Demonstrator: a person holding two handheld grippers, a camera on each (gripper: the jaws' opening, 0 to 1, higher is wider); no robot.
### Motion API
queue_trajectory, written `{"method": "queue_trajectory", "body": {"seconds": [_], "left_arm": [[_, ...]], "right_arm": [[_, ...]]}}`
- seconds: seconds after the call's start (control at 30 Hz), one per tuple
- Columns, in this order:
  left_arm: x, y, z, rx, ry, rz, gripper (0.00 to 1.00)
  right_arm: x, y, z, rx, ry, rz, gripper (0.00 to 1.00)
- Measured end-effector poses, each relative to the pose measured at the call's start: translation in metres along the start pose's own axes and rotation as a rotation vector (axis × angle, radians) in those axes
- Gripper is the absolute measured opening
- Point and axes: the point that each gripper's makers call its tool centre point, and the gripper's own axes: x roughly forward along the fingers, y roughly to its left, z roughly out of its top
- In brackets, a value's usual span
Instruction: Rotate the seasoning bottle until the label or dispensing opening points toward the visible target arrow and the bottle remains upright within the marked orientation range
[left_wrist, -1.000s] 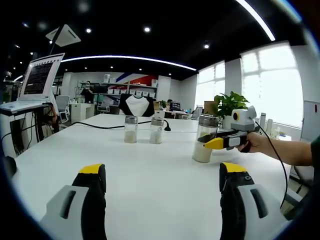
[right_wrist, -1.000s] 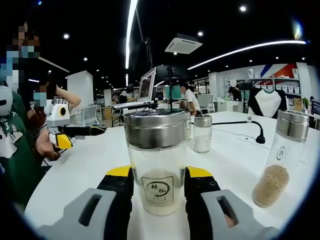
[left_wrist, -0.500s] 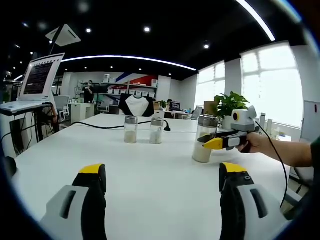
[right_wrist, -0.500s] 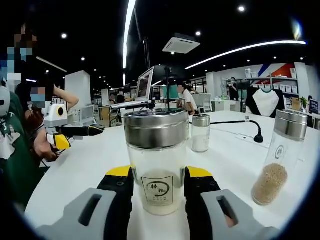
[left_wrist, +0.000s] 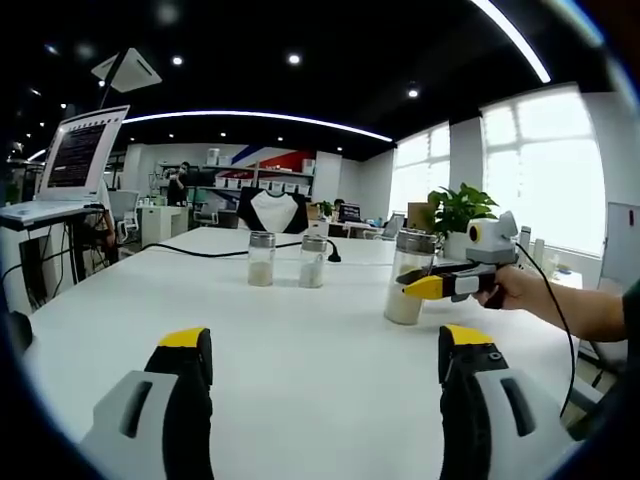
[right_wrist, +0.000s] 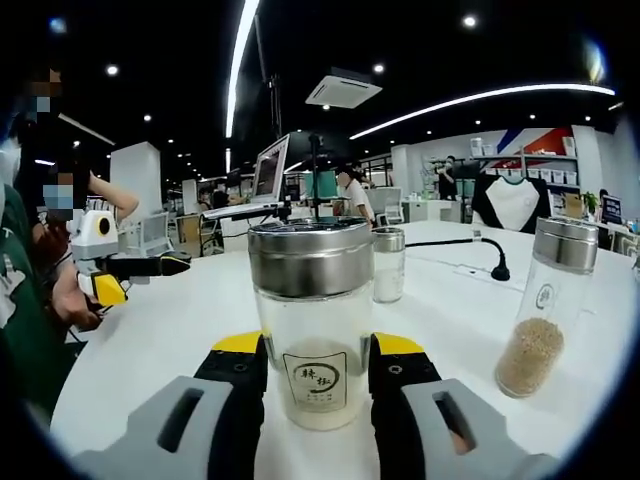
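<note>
White table (left_wrist: 300, 340) carries everything. My right gripper (right_wrist: 318, 372) has its fingers clamped on the seasoning bottle (right_wrist: 314, 322), upright, label facing the camera. Around it: a jar of brown grains (right_wrist: 544, 305) to the right, a small shaker (right_wrist: 388, 265) behind, a black cable (right_wrist: 470, 245) further back. Nothing stands in the way. My left gripper (left_wrist: 325, 385) hangs over bare table, fingers spread wide, holding nothing; two shakers (left_wrist: 262, 259) stand well beyond. Versus a second ago the background in the right gripper view has slid left, while the bottle sits the same between the fingers.
</note>
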Motion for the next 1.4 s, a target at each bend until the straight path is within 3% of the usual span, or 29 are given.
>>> {"method": "queue_trajectory", "body": {"seconds": [0.4, 1.4], "left_arm": [[-0.0005, 0.0009, 0.0009, -0.001, -0.002, 0.002, 0.99], [-0.0010, 0.0012, 0.0006, -0.005, -0.007, 0.002, 0.99]], "right_arm": [[-0.0008, -0.0026, 0.0001, 0.025, 0.019, -0.109, 0.38], [-0.0032, -0.0077, -0.0007, 0.064, 0.009, -0.289, 0.38]]}}
